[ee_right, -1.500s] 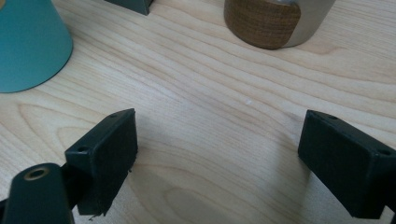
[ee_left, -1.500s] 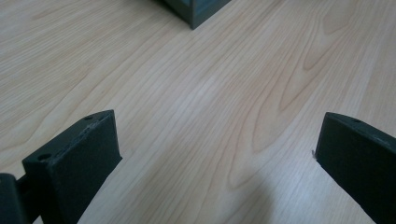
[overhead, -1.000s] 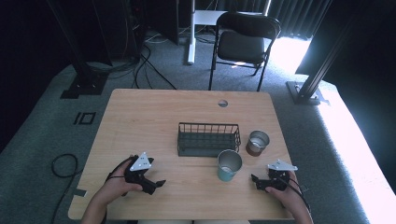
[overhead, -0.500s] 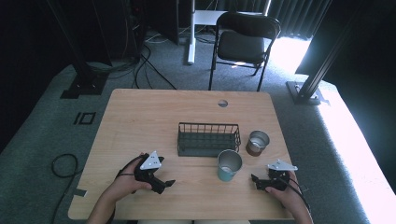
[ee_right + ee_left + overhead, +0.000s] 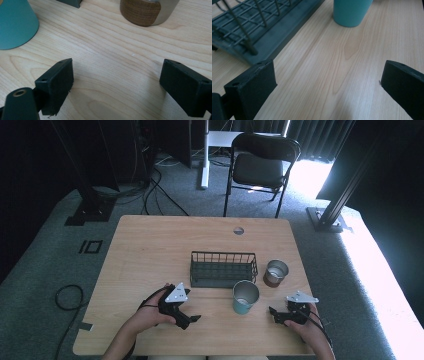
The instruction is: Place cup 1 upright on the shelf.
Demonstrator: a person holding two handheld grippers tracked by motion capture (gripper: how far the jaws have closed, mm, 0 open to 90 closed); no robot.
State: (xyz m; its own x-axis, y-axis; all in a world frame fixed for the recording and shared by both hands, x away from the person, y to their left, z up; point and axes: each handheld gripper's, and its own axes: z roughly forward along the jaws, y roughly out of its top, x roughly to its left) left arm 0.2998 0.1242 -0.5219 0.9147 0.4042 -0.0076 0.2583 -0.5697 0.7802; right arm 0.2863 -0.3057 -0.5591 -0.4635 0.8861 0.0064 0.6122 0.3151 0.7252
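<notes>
On pale wood-grain table (image 5: 150,250) over grey carpet (image 5: 45,255), black folding chair (image 5: 262,157) behind: dark wire basket (image 5: 223,268), teal cup (image 5: 245,296), steel cup (image 5: 275,272); left gripper (image 5: 192,317) and right gripper (image 5: 274,312) wide open, empty.

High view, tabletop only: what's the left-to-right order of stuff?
Left hand-held gripper → wire basket → teal cup → metal cup → right hand-held gripper. Basket and teal cup overlap slightly in span.
</notes>
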